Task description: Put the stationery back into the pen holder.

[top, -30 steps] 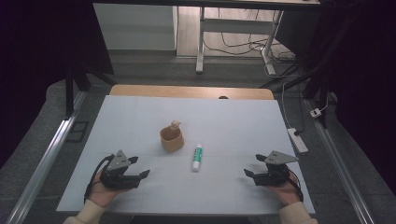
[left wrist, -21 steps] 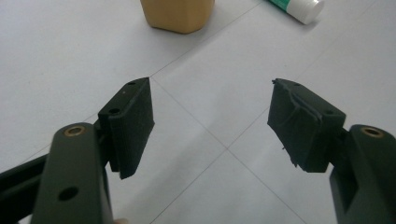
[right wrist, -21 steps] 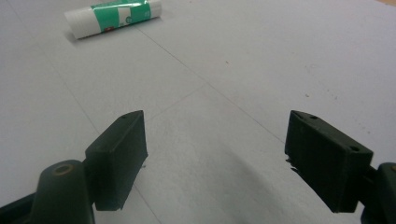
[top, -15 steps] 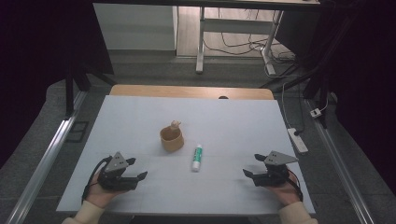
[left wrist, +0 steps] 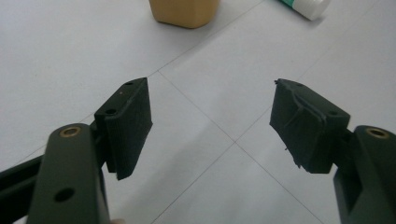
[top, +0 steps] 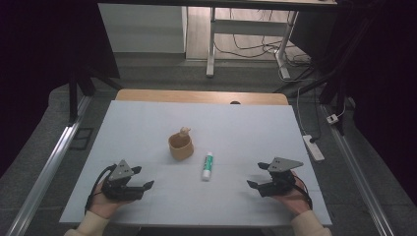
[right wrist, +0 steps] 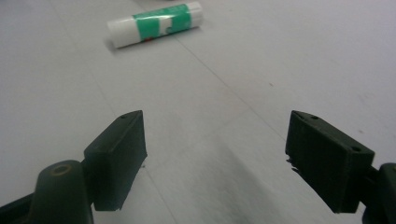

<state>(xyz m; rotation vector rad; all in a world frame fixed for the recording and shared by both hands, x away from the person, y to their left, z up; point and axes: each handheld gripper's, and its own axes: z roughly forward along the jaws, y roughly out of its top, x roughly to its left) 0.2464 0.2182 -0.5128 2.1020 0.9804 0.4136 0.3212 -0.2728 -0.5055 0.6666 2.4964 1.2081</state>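
A: What's different from a moment ago?

B: Very little. The left claw (top: 140,186) has slid a touch toward the person's edge of the worktop (top: 147,118) over the last second; the right claw (top: 255,185) has barely stirred. The cup and the glue stick lie just where they were.

A: So nothing has been picked up?

B: No. Both claws are spread wide with nothing between the jaws (the left gripper view shows bare worktop between its pads (left wrist: 128,123), and the right gripper view the same). I'd judge the work hasn't properly begun; the hands look parked, each low at its own side, and the small backward drift of the left one is no approach.

A: Where are the things, then?

B: Mid-worktop, between the two claws and farther out than both. The cup (top: 180,145) stands upright, with a small tan knob at its far rim, what it is I can't tell. The glue stick (top: 207,165) lies flat just to the cup's right, apart from it. Seen from the right claw, the stick (right wrist: 154,24) is ahead and to the left.

A: Count them for me.

B: One cup, one glue stick, two claws, two hands. On the floor to the right, one power strip (top: 313,147).
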